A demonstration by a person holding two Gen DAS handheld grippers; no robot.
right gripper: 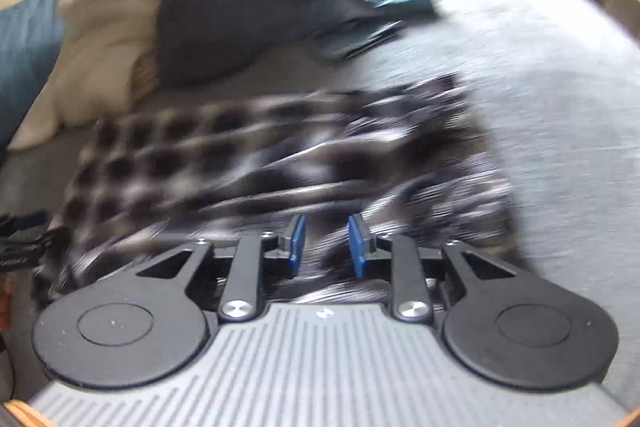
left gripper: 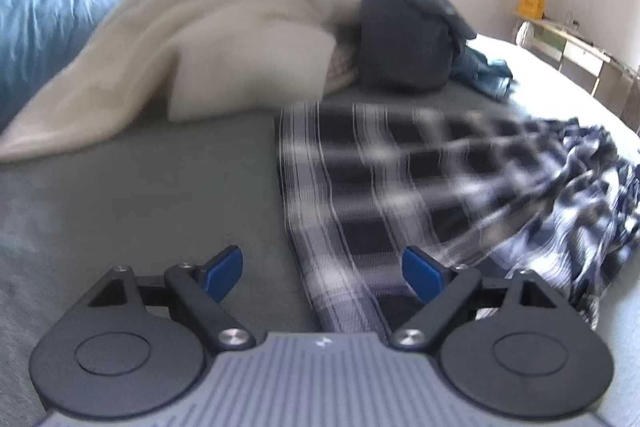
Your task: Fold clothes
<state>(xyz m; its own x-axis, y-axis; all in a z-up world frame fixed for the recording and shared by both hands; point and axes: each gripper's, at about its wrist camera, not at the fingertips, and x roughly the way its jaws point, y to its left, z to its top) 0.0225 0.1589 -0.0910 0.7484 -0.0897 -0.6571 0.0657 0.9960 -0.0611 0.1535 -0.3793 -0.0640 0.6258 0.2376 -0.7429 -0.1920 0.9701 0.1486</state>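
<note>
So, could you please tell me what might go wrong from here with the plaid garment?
1. The right gripper has narrow jaws over bunched plaid garment; it may pinch several layers.
2. The left gripper is wide open at the garment's edge, so that side could slide.
3. The clothes pile crowds the far side.

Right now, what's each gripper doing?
Left gripper: open wide over the plaid garment.
Right gripper: part open above it, gripping nothing.

Two low, close wrist views forward across the bed, both sharing the plaid garment and clothes pile.
</note>
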